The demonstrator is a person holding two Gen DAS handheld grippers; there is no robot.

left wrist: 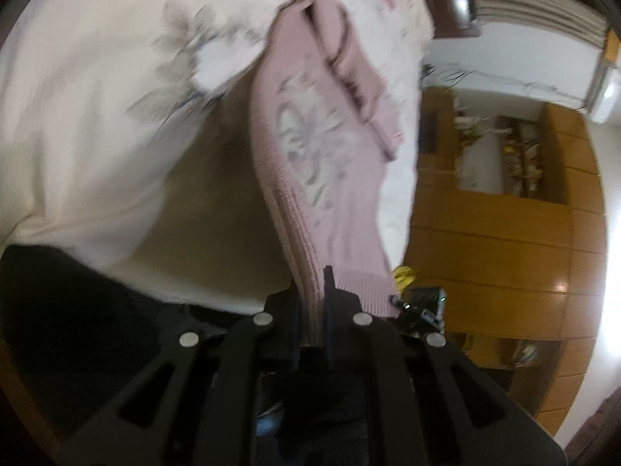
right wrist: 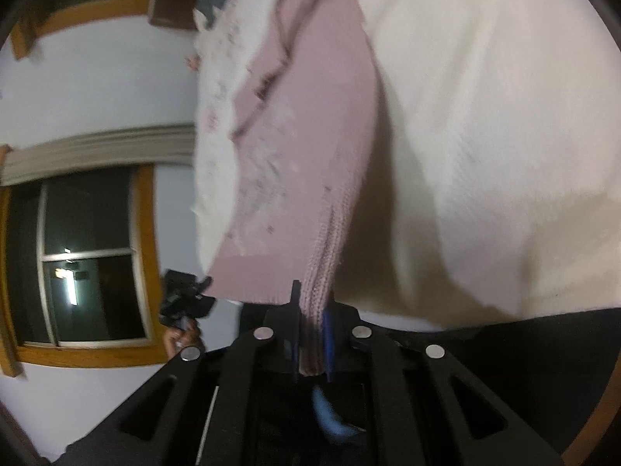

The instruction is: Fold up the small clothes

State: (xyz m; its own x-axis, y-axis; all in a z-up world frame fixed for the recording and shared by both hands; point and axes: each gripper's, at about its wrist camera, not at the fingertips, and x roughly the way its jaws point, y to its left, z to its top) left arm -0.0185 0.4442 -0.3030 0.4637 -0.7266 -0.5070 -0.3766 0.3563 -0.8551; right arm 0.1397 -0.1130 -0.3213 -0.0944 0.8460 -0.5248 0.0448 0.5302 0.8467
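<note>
Pink knit garment [left wrist: 310,147] held up in the air, stretched between both tools, in front of a cream floral cloth [left wrist: 97,97] that fills the background; whether that cloth lies on a bed or a table can't be told. Long axis in the left wrist view runs from the ribbed hem at bottom centre up and slightly left, then toward the top centre of frame; in the right wrist view [right wrist: 310,136] it runs from the hem at bottom centre up toward the top, tilted a little. Looks like a small sweater: dusty pink, ribbed hem band, pale whitish-grey printed motif on the front, dark-edged folds or seams near the far end, several layers bunched at the gripped edge. Blur hides the finer details. Left tool [left wrist: 312,310] clenched on the ribbed hem, the black fingers nearly closed with a stack of pink layers pinched between them. Right tool [right wrist: 310,330] likewise clamped on a ribbed edge, layers sandwiched between a black finger and a blue-tinted one, narrow gap only. In the right view the other tool [right wrist: 184,299] shows at the left of the hem with a hand [right wrist: 180,339] under it. Wooden panelling [left wrist: 504,264] to the right in the left view; a wood-framed window [right wrist: 89,264] and a white wall [right wrist: 97,77] in the right view.
</note>
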